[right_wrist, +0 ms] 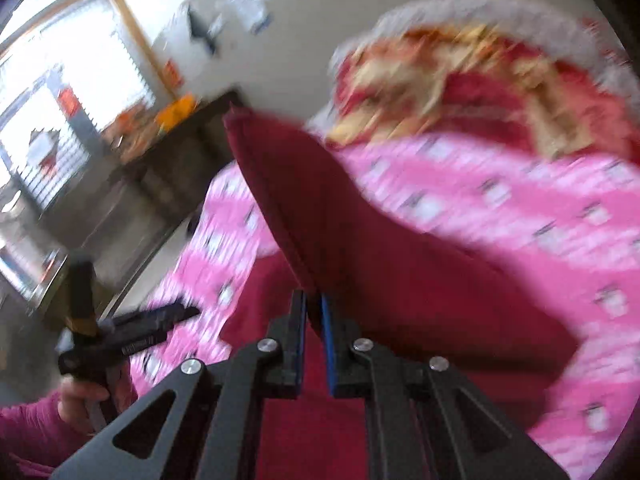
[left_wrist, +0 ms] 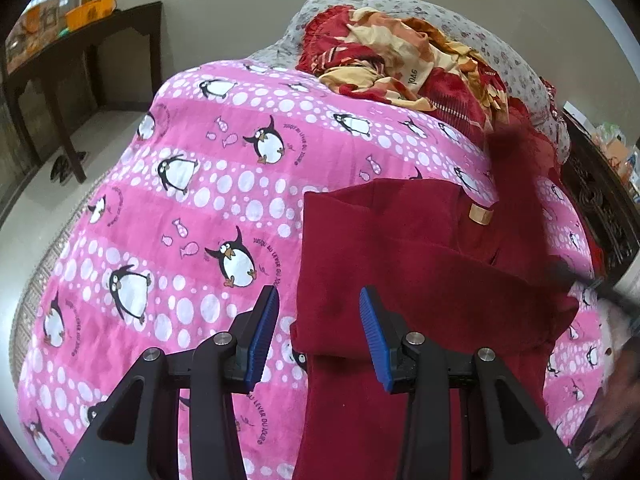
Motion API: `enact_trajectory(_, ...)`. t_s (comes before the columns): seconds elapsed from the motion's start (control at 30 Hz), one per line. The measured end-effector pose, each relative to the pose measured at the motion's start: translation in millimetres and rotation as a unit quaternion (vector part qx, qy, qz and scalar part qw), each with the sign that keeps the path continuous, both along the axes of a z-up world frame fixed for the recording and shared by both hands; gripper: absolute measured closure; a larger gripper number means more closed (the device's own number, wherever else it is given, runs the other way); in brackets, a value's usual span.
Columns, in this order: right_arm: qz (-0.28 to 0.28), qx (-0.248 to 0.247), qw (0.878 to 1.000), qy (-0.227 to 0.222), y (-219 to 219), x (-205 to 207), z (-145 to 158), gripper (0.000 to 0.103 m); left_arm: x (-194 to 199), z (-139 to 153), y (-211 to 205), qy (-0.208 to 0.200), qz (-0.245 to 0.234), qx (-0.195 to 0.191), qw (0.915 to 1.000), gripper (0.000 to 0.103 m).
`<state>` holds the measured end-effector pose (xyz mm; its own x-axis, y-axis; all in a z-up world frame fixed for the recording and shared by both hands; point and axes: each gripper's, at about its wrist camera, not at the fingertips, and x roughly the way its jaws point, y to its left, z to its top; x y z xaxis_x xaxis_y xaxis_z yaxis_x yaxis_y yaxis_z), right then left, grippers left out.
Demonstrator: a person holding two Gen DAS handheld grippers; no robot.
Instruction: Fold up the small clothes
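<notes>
Two grippers work over a pink penguin-print blanket (left_wrist: 224,184) spread on a bed. The left gripper (left_wrist: 318,334) hovers with its blue pads (left_wrist: 264,336) spread apart and nothing between them; its right finger hangs over the edge of a dark red garment (left_wrist: 400,264), which lies on the blanket from about 6 o'clock up toward 2 o'clock of the left wrist view. A small tan label (left_wrist: 480,214) shows on the cloth near its upper right.

The right gripper (right_wrist: 314,344) has its jaws pressed together on a fold of the same dark red garment (right_wrist: 360,256), and the pinched cloth rises from the pads toward 11 o'clock, lifted off the blanket (this view is heavily blurred). At 8 o'clock there, a hand (right_wrist: 82,400) in a pink sleeve grips the other tool's handle.

A crumpled red and cream cloth pile (left_wrist: 404,68) sits at 1 o'clock, well apart from the garment.
</notes>
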<state>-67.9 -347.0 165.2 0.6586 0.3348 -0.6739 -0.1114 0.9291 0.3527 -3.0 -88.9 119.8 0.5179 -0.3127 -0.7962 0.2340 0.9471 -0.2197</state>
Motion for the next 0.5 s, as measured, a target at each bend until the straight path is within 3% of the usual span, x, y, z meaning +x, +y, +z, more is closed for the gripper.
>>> enact_trajectory(0.07,0.021,-0.025,0.999,0.026,34,15,-37,0.095,3,-6,-1,0.008,-0.001,-0.008,0.9999,0.081)
enact_trajectory(0.1,0.024,-0.045,0.998,0.034,47,18,-54,0.09,5,-9,-3,0.015,-0.004,-0.009,0.9998,0.081)
enact_trajectory(0.13,0.027,-0.055,0.997,0.052,55,20,-71,0.082,7,-13,-5,0.026,-0.01,-0.008,0.9996,0.081)
enact_trajectory(0.17,0.03,-0.064,0.994,0.086,60,23,-89,0.064,7,-16,-8,0.032,-0.014,-0.007,0.9994,0.081)
enact_trajectory(0.2,0.03,-0.071,0.989,0.13,62,23,-103,0.061,7,-17,-10,0.034,-0.018,-0.008,0.9992,0.081)
enact_trajectory(0.37,0.015,-0.072,0.993,0.097,32,-29,-77,0.055,13,-21,-25,0.026,-0.027,-0.009,0.9993,0.081)
enact_trajectory(0.43,-0.021,-0.072,0.995,0.068,2,-53,-61,0.05,20,-27,-37,0.029,-0.036,-0.004,0.9989,0.081)
enact_trajectory(0.5,-0.085,-0.101,0.99,0.047,-33,-81,-49,0.048,27,-39,-51,0.041,-0.045,-0.001,0.9981,0.081)
